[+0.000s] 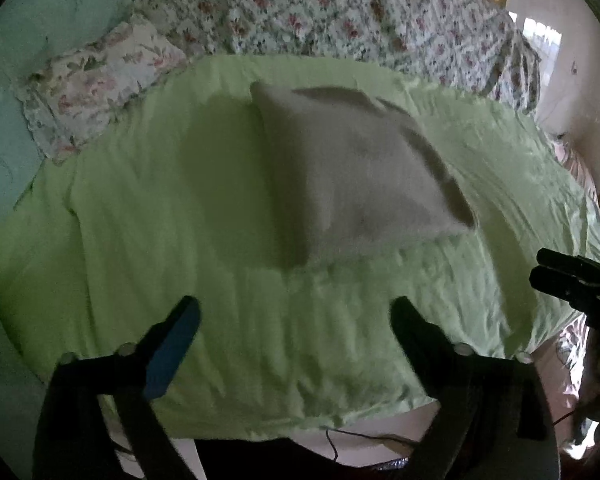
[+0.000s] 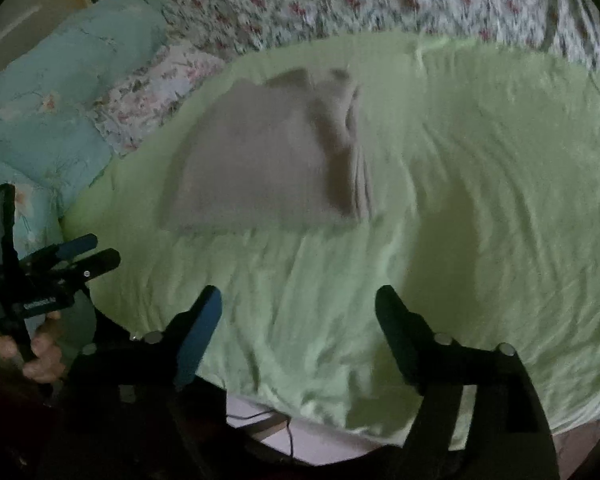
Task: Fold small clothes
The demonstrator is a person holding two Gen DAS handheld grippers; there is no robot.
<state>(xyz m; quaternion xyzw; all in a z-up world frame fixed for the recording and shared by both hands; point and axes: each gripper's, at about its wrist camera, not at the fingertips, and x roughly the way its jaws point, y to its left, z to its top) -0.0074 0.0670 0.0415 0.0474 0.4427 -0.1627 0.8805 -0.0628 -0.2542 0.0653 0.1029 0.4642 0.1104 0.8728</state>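
A grey-beige garment (image 1: 352, 168) lies folded into a rough square on the light green sheet (image 1: 180, 220); in the right wrist view the same garment (image 2: 268, 160) sits left of middle with its layered edge on the right. My left gripper (image 1: 296, 308) hangs open above the sheet, short of the garment, with nothing between its fingers. My right gripper (image 2: 298, 296) is open too, with only bare sheet (image 2: 480, 200) between its fingers. Each gripper shows in the other's view: the right gripper (image 1: 564, 276) at the right edge, the left gripper (image 2: 84, 254) at the left, held by a hand (image 2: 40, 352).
A floral quilt (image 1: 320, 8) covers the bed behind the sheet. A floral pillow (image 1: 96, 84) and a pale teal quilt (image 2: 60, 92) lie at the left. The sheet's front edge (image 1: 300, 420) drops off near the grippers, with a thin cable (image 2: 288, 428) below it.
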